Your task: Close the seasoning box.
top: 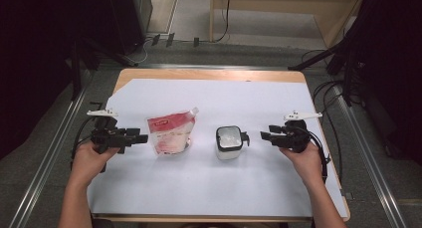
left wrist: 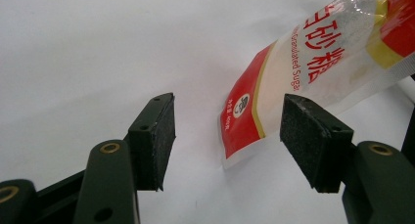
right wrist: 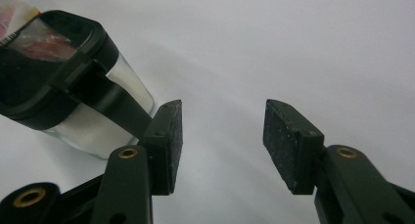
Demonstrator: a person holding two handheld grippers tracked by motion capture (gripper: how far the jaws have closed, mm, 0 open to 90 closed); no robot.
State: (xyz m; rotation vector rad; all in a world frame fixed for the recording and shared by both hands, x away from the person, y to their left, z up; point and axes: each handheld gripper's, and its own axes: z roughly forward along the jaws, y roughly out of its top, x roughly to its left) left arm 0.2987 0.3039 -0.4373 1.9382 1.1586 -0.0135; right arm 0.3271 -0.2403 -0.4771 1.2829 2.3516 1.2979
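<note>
Sugar pouch (top: 169,133), red and clear with white print, stands upright.

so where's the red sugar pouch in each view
High view: the sugar pouch stands left of centre, beside the left gripper.
Left gripper view: upper right, beyond the open jaws.
Right gripper view: a sliver at top left.
Shared landmark: the white sheet.

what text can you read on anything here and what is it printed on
"白砂糖" in large red characters, on the clear and red plastic sugar pouch (left gripper view).
"Granulated Sugar" in small red letters beside it, same pouch; its start is cut off by the red band.
Small white print and a round logo on the pouch's red band: too small to read.
Clear jar with black lid: no text readable.
</note>
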